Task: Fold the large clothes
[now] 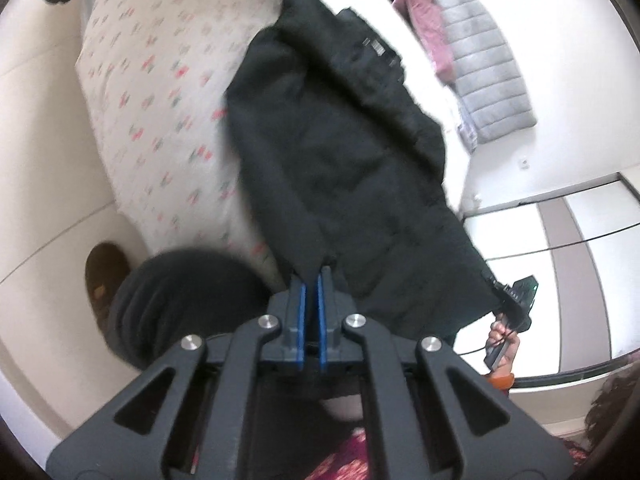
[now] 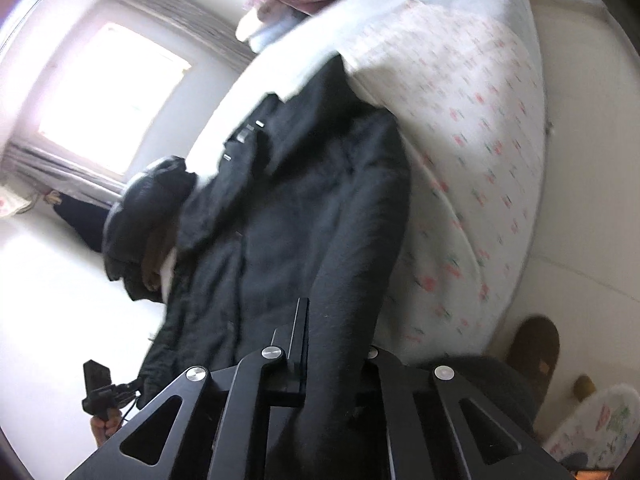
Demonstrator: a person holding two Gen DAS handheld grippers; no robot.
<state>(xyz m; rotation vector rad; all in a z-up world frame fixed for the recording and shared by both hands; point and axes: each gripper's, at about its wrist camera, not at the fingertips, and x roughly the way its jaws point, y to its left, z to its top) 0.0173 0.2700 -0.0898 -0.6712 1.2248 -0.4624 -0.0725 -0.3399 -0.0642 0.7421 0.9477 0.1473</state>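
Note:
A large black coat (image 1: 340,152) lies lengthwise on the bed, its hem toward me. My left gripper (image 1: 312,276) is shut on the near hem edge, the blue pads (image 1: 301,308) almost together. Farther right along the hem, my right gripper (image 1: 516,300) grips the other corner, held by a hand (image 1: 500,338). In the right wrist view the coat (image 2: 288,208) runs up from my right gripper (image 2: 320,312), which is shut on it. Black fabric drapes over and hides one finger. The left gripper (image 2: 98,388) shows at the lower left hem corner.
The bed has a white floral sheet (image 1: 152,80). A grey padded coat (image 1: 480,60) and a pink garment (image 1: 424,20) lie at its far side. A brown slipper (image 1: 104,276) and a dark trouser leg (image 1: 180,300) are on the floor beside it. A bright window (image 2: 108,96) is at left.

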